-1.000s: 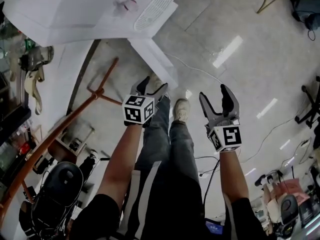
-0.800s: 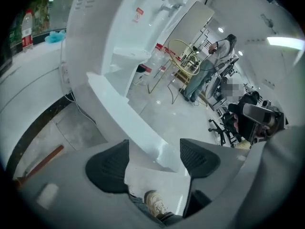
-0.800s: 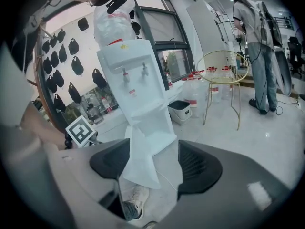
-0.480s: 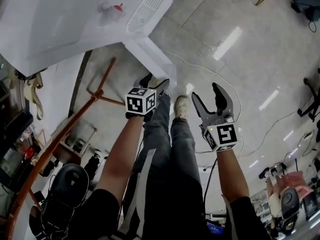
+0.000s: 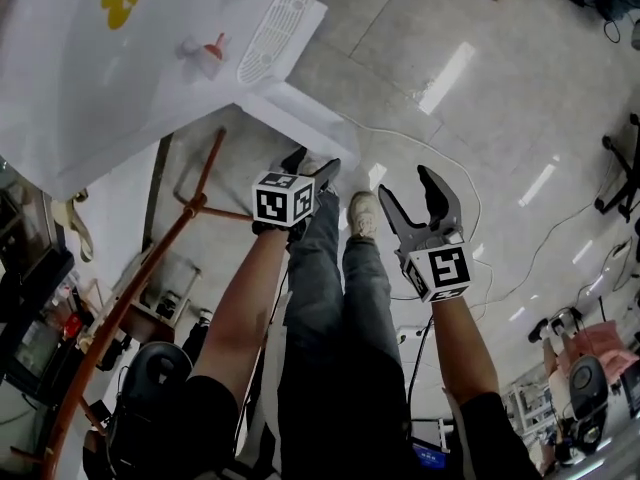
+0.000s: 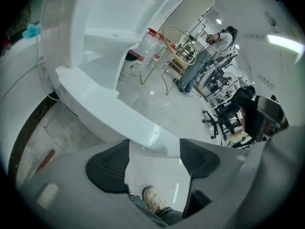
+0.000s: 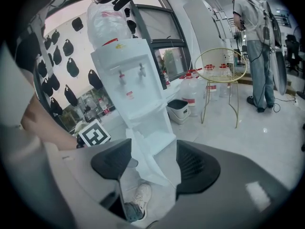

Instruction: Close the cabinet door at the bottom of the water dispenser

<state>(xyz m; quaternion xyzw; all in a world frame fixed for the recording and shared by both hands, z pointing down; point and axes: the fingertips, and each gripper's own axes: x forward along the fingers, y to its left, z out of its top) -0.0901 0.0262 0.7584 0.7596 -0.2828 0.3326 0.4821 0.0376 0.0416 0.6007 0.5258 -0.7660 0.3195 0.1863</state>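
Note:
The white water dispenser (image 5: 120,68) fills the head view's upper left, its taps (image 5: 208,50) and drip grille (image 5: 283,16) facing me. Its bottom cabinet door (image 5: 300,118) stands swung out, a white slab near the floor. My left gripper (image 5: 312,168) hangs just below the door's outer edge, open, and in the left gripper view (image 6: 152,151) that edge (image 6: 109,113) runs right ahead of the pads with nothing between them. My right gripper (image 5: 407,186) is further right, off the door, its jaws closing on empty air. From the right gripper view (image 7: 152,163) the dispenser (image 7: 136,89) and open door (image 7: 150,163) show.
My own legs and a pale shoe (image 5: 362,218) are below the grippers. A copper-coloured metal frame (image 5: 190,203) stands left of the door. A cable (image 5: 440,158) lies on the glossy floor. A wire chair (image 7: 219,70), water bottles (image 7: 190,87), a bin (image 7: 178,109) and a standing person (image 7: 252,42) are beyond.
The dispenser has slid lower in the head view. My left gripper has come closer to the door's edge. The right gripper's jaws have narrowed a little.

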